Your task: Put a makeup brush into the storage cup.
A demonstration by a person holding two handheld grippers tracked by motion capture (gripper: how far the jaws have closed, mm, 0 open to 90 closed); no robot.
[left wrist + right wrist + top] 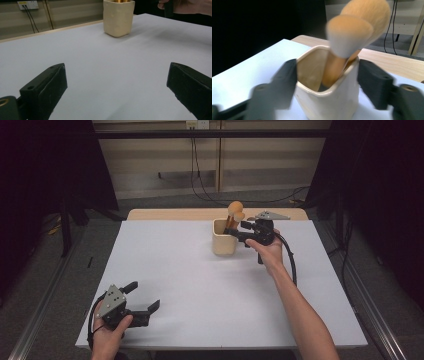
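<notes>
A cream cup (pixel 223 245) stands at the back middle of the white table (pixel 200 290), with two tan-bristled brushes (pixel 235 210) upright in it. My right gripper (pixel 234 231) reaches in from the right at the cup's rim. In the right gripper view the cup (pixel 329 100) sits between the spread jaws of that gripper (pixel 327 66), the brushes (pixel 352 32) lean above it, and the right-hand jaw stands clear of the cup wall. My left gripper (pixel 144 296) rests open near the front left corner. In the left gripper view that gripper (pixel 117 68) has bare table between its jaws, with the cup (pixel 118 18) far ahead.
A wooden strip (pixel 165 214) runs along the table's back edge. Beyond it cables (pixel 200 185) hang from a wall socket (pixel 27 4). Dark curtains flank both sides. White table stretches between the two grippers.
</notes>
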